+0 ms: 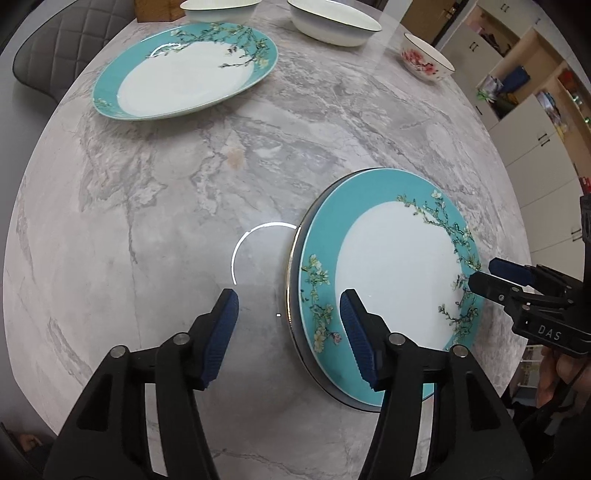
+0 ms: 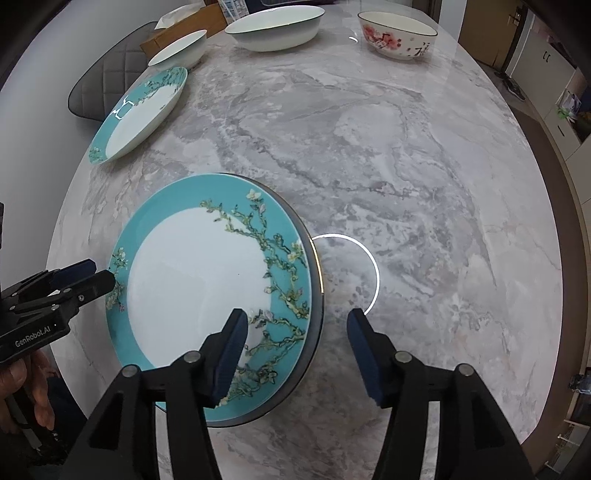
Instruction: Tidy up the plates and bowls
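Teal-rimmed plate (image 1: 391, 273) stacked on dark plate near bench (image 1: 184, 206) near edge. Left hand-held gripper (image 1: 290, 332) marked "GenRobot.AI", right hand-held gripper (image 2: 297, 345) "DAS": both released, empty. Mid-bench marble bare.

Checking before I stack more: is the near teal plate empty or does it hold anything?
Empty. The near teal plate shows a bare white centre, and both views show nothing lying on it.

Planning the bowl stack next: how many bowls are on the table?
3, all along the far edge: small white bowl leftmost, wide white bowl beside it, red-flowered bowl rightmost. Others may sit out of view.
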Available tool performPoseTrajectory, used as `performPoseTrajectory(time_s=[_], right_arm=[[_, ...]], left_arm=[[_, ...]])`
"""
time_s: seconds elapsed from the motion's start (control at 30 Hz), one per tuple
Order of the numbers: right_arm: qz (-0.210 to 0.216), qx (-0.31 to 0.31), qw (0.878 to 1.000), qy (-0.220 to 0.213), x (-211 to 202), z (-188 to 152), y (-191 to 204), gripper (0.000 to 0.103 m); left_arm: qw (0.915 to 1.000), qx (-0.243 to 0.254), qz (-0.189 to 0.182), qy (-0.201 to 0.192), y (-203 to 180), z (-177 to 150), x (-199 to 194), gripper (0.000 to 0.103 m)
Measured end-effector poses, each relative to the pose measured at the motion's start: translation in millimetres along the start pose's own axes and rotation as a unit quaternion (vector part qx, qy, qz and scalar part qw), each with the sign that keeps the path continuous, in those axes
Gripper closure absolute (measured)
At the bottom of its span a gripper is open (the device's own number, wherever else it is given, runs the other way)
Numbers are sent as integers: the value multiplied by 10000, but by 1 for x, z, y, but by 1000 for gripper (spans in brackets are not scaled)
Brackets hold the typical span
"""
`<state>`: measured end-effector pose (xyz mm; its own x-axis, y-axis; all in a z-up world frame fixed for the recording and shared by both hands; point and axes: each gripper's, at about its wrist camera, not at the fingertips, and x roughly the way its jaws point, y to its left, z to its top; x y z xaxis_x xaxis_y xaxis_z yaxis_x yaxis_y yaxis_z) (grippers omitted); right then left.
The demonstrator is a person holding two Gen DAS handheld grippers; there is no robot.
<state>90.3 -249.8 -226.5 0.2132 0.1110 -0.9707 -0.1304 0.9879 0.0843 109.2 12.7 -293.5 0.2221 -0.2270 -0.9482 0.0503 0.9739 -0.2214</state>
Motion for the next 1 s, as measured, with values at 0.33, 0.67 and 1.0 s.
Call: performPoseTrajectory(time_s=[0.33,0.67,1.0], right_arm=[[340,284,9983,-391,-16,5,-11,2],[1514,386,9853,-692,-37,63,-30,0],[2810,53,9583,-514,7,194,12,0]], left_arm=[[9992,-255,57,-287,11,2,-18,25],[9912,-678,420,-1055,63,34,-48,0],[9831,-1369,490,-1112,151,127,-46,0]])
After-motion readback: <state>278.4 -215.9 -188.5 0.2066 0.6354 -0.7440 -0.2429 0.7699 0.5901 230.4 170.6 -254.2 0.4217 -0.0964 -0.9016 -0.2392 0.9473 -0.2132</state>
